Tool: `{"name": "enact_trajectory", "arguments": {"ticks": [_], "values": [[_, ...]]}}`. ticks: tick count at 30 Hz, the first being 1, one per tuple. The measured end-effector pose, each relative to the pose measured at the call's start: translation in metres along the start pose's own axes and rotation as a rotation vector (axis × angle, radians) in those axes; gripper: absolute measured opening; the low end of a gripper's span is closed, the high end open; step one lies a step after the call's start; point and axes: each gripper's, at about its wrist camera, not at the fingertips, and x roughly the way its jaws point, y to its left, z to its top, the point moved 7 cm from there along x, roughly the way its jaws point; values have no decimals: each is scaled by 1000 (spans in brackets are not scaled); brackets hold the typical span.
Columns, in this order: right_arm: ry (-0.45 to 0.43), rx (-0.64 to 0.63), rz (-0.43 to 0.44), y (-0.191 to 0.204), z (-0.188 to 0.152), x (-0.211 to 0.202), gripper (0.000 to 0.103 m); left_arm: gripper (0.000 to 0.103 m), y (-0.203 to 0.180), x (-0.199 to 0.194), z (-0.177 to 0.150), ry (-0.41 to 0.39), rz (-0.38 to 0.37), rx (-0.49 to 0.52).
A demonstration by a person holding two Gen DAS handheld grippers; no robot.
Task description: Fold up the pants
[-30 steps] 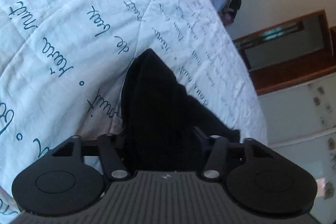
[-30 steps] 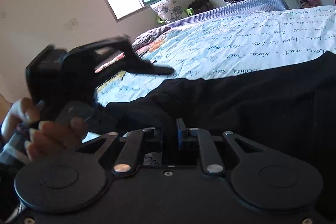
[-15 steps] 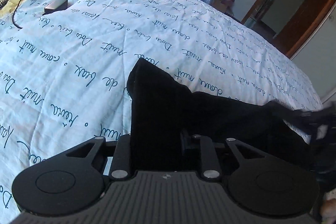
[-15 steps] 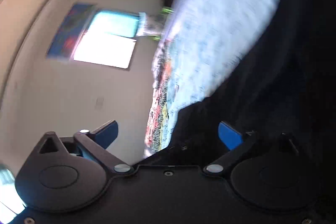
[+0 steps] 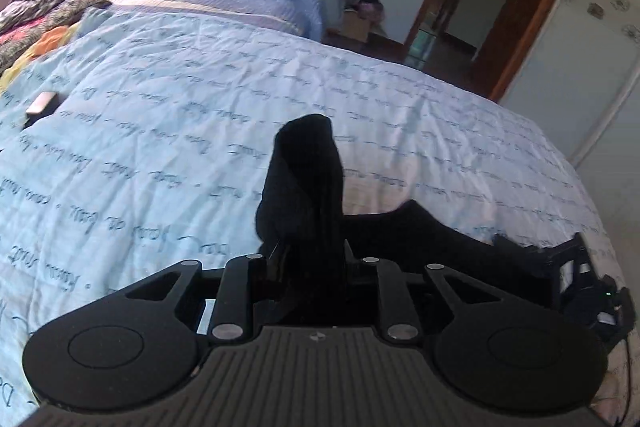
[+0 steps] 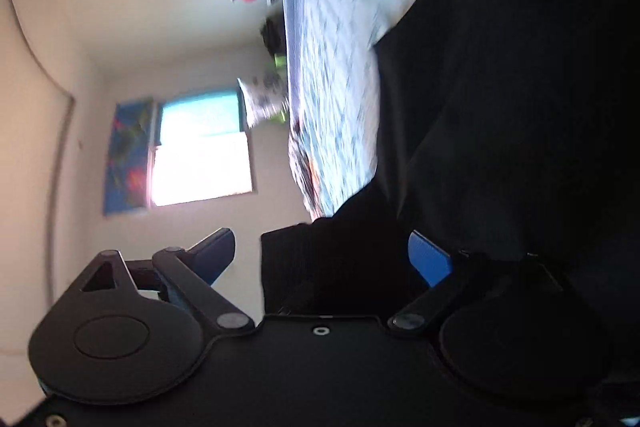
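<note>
On the left, the left gripper (image 5: 310, 267) is closing its jaws on a bunch of the black pants (image 5: 304, 195). The cloth sticks up past the fingers and flops over at the top. The rest of the pants lies across the blue bed cover (image 5: 160, 107).

On the right, the right gripper (image 6: 320, 259) has its jaws wide apart and closing a little. A pants edge sits between the blue pads (image 6: 430, 261), not yet pinched.

The pants look soft, light and floppy. They will likely sag and bunch up, so an edge or corner seems the best place to grab.
</note>
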Motion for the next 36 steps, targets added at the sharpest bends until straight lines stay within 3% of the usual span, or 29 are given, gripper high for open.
{"name": "enact_trajectory", "arguments": {"ticks": [3,5,7,8,10,13,18,20,22,24,27,28,31,34,36], "values": [[66,-17,-20,0,0,8,89,22,-38,25,-8,48,-12,50],[89,2,47,16,-1,2,97,22,-54,41,-20,94,-14,59],[58,-50,114,32,3,-15,101,22,-64,53,-33,119,4,95],[30,-69,101,32,8,-24,103,21,-66,58,-38,123,23,107],[-6,-26,72,19,18,-37,103,20,-68,66,-45,141,42,98],[-12,33,135,9,22,-56,103,18,-78,66,-45,147,78,102],[-105,-50,47,3,36,-93,102,16,-139,57,-35,116,31,216],[-79,46,115,-12,47,-100,102,16,-161,67,-43,144,27,247],[-64,95,230,-4,52,-112,103,16,-181,76,-51,167,12,251],[-110,24,367,19,56,-143,103,16,-203,78,-58,170,-22,273],[-222,-91,427,37,73,-197,103,14,-242,84,-68,167,-59,338],[-260,-99,447,35,81,-214,103,2,-253,89,-72,173,-79,350],[-326,-37,550,11,99,-253,103,0,-288,101,-87,209,-134,359],[-365,40,551,-22,106,-263,103,0,-317,111,-106,246,-170,393],[-351,-11,464,-32,104,-253,103,2,-329,114,-114,259,-172,415]]}}
